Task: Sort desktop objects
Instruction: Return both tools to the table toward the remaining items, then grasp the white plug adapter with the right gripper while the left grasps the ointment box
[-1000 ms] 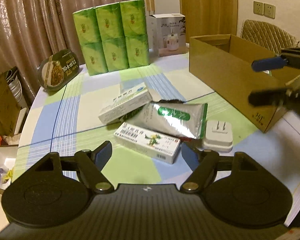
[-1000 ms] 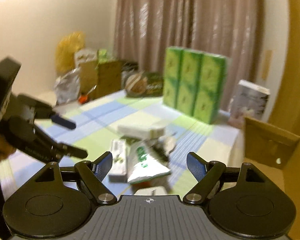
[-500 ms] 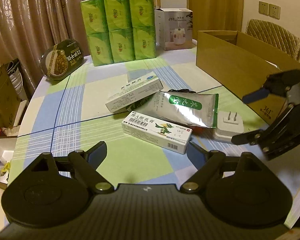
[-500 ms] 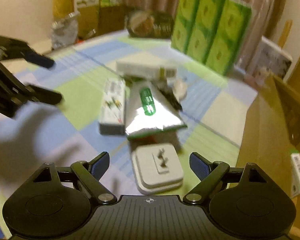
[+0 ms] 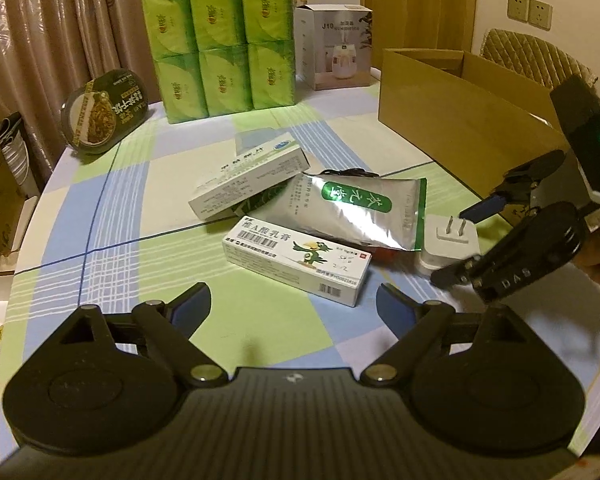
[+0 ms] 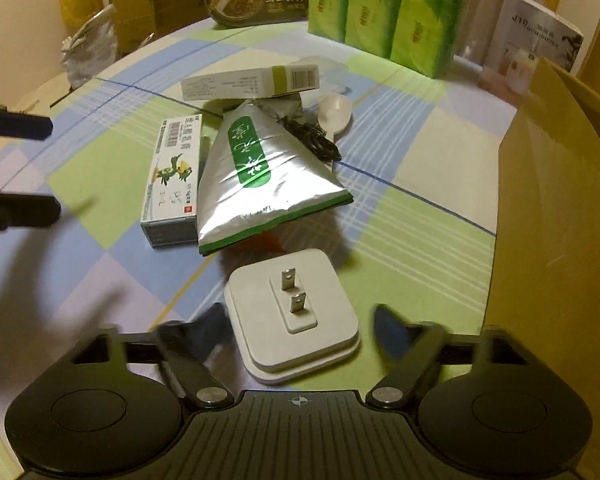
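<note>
As the left wrist view shows, the left gripper (image 5: 294, 306) hangs with jaws wide above the desk (image 5: 112, 200), short of the ointment box (image 5: 296, 256), a light, stiff carton best pinched across its long sides. From the right wrist view, the right gripper (image 6: 298, 320) has wide jaws flanking the plug (image 6: 294, 316), prongs up beside the carton (image 6: 556, 240); I judge it hard, smooth and dense, so grip its flat edges.

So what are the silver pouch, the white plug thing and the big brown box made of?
The silver pouch looks like metallised foil or plastic film: it is shiny, creased and mirrors the light. The white plug seems to be matte moulded plastic with rounded edges and two bare metal prongs. The brown box looks like plain cardboard: dull tan walls with folded flaps.
</note>
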The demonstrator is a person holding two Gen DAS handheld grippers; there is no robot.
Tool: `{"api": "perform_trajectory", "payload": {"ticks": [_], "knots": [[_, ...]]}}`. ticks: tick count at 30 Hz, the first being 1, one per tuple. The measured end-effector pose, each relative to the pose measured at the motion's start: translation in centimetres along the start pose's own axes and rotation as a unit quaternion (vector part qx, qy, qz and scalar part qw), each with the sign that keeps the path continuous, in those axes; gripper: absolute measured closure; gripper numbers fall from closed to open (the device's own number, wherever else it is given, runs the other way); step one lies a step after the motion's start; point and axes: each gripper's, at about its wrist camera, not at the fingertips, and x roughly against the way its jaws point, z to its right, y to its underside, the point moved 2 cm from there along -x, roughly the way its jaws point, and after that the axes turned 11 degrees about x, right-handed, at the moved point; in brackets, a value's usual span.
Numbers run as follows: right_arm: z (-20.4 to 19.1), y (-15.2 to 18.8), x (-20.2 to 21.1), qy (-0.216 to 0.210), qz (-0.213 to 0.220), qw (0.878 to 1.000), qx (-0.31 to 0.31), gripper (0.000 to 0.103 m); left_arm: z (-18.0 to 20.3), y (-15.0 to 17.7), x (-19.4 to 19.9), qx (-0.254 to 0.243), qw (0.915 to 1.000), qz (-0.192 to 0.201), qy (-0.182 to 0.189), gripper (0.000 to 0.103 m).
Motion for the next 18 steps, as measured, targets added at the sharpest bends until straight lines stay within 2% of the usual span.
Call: {"api": "perform_trajectory", "payload": {"ticks": [13,18], "knots": [[1.5,-1.1,0.0,0.04,0.015,0.999,-0.034,0.038,0.9,0.6,-2.2,-0.015,0.9994,-0.031,-0.003,0.015],[1.0,-1.7,-0.3,0.014,0.032,0.999,-0.039,0.038,0.8,0.5,-2.4,-0.013,0.9993,-0.034,-0.006,0.015]]}}
